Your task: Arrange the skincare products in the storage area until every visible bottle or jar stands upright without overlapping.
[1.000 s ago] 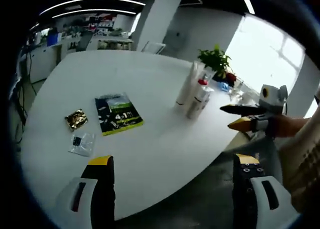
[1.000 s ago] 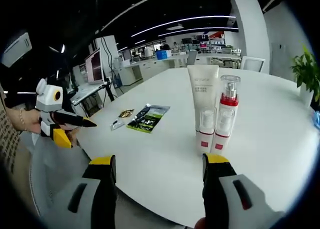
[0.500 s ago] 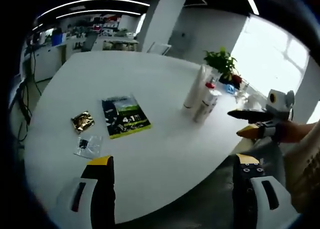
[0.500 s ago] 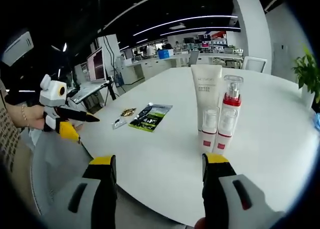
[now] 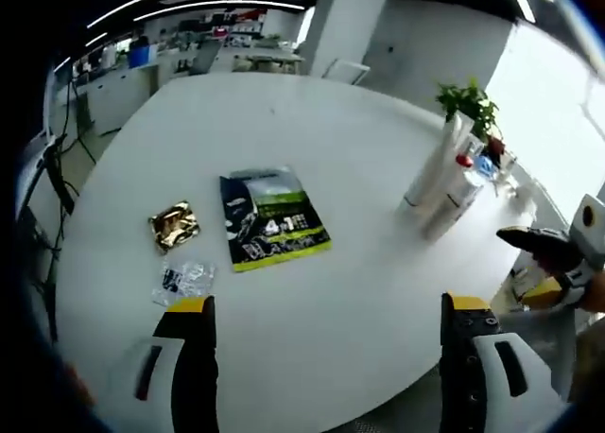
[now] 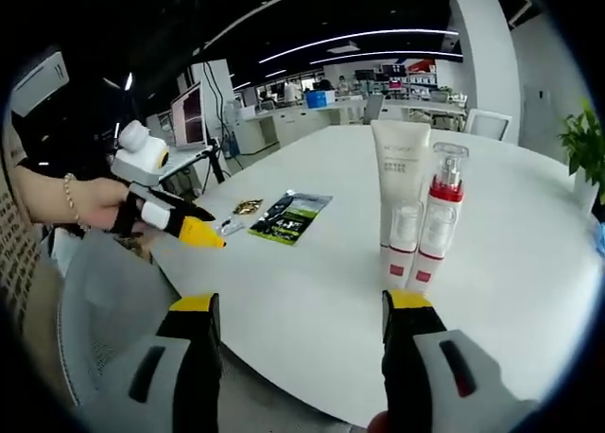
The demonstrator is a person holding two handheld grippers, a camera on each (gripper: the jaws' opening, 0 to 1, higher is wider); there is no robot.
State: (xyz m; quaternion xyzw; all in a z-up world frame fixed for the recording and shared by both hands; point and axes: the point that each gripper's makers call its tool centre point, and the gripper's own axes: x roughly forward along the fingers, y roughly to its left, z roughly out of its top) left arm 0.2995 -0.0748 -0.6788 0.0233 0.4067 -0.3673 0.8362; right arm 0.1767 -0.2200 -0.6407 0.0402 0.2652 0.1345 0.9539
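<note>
Both grippers, L (image 5: 326, 334) & R (image 6: 301, 334), spread and empty; tube (image 6: 400, 173) and 2 bottles (image 6: 440, 216) upright, beside sachet (image 5: 273, 216): approach sachet low, jaws wide, w/o nudging bottles.

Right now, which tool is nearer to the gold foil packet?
Left. The left tool hovers just short of the gold foil packet; the right tool sits further off, facing the upright bottles.
</note>
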